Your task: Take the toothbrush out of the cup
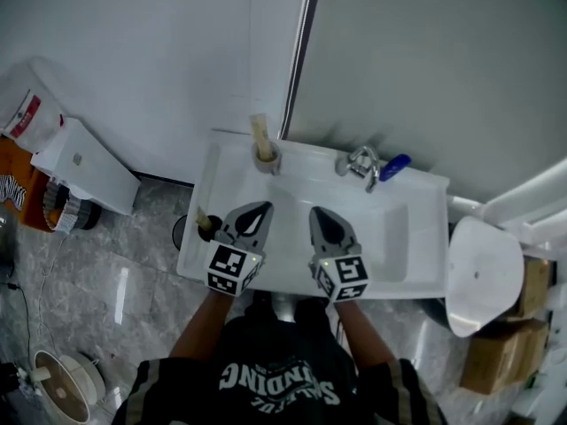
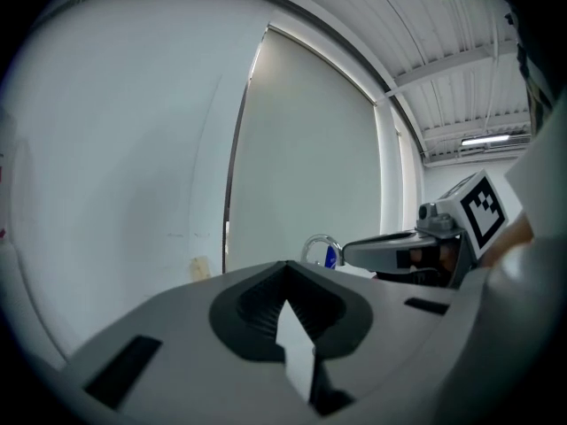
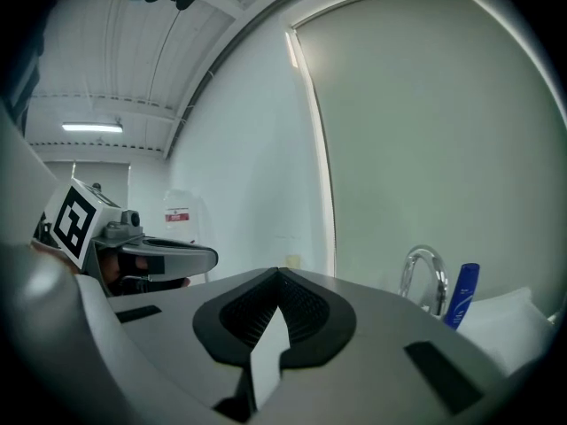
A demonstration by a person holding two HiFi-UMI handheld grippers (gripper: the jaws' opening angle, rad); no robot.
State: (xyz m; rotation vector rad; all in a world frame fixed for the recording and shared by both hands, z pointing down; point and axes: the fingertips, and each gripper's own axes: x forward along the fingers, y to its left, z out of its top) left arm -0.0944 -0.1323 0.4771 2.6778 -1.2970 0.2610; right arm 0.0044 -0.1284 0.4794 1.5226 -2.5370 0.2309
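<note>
Left gripper (image 1: 262, 207) and right gripper (image 1: 317, 212): closed, empty, over the sink (image 1: 416, 237). Toothbrush (image 1: 260, 135) stands in the cup (image 1: 267, 160), far left.

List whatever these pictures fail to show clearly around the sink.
Toothbrush: head view, too small to tell the bristle end.
Cup: left gripper view, hidden behind the left tool body.
Dark object on the sink rim: head view, beside the left tool, too small to identify.
Blue bottle: right gripper view, base hidden by the right tool; print unreadable.

Toothbrush (image 1: 260, 135) in cup (image 1: 267, 160) on sink (image 1: 416, 268), faucet (image 1: 361, 165) to right
</note>
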